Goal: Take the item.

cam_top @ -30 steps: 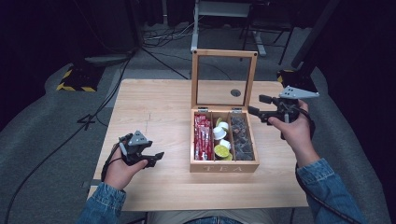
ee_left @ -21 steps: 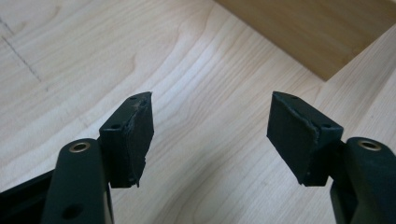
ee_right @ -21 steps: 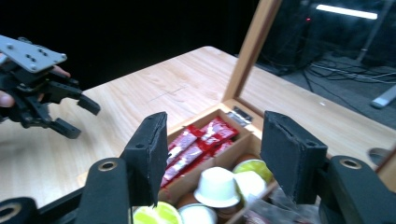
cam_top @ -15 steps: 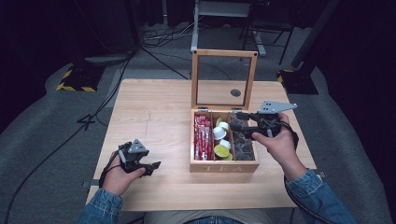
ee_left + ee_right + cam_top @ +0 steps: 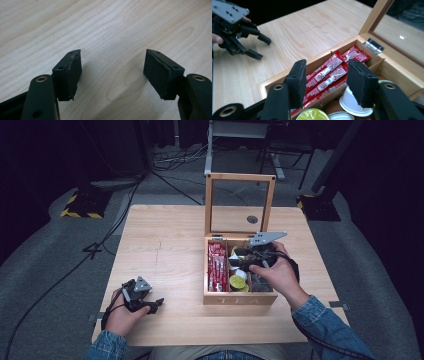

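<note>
My right tongs hung over the open wooden tea box, its jaws partly apart and just then closing, with nothing between the pads; below them lay the red sachets, not touched. These were slim glossy red packets with white labels, stacked in the box's left compartment, their long axes running from the box's front wall toward its hinged lid. Beside them, in the middle compartment, sat a white pod and green-lidded pods. My left tongs rested low near the front left of the desk, released, jaws wide apart over bare wood and gripping nothing.
</note>
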A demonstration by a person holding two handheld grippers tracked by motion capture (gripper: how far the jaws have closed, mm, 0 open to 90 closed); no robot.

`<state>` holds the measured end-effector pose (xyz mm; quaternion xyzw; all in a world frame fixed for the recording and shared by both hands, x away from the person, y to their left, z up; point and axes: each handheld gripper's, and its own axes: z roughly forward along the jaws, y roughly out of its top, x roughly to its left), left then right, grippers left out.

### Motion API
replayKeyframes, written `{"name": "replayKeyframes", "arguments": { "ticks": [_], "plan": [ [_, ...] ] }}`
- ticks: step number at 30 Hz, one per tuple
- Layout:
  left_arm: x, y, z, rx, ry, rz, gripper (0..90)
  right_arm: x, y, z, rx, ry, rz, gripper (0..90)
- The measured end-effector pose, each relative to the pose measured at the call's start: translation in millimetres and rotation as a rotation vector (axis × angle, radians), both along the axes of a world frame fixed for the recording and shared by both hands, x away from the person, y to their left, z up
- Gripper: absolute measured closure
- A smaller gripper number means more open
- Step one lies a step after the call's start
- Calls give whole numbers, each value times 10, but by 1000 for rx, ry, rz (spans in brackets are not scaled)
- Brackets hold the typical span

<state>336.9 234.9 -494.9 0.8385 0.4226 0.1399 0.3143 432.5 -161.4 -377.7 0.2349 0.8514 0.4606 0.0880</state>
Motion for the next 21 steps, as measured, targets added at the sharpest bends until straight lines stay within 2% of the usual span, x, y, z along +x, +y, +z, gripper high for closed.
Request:
{"name": "replayKeyframes", "arguments": {
  "ticks": [1,3,6,10,18,21],
  "plan": [
    [4,7,-10,-1,-16,1,309,10,32,-23,-12,8,-4,493],
    [7,22,-27,-23,-22,13,310,22,92,-66,-29,12,-1,491],
    [20,46,-44,-33,-36,18,306,47,231,-164,-72,35,8,490],
    [31,68,-83,-41,-74,24,296,69,322,-217,-98,52,12,490],
    [42,58,-84,-44,-70,23,277,117,511,-363,-172,93,9,460],
    [46,57,-86,-45,-70,25,275,122,552,-406,-185,101,0,448]
  ]
}}
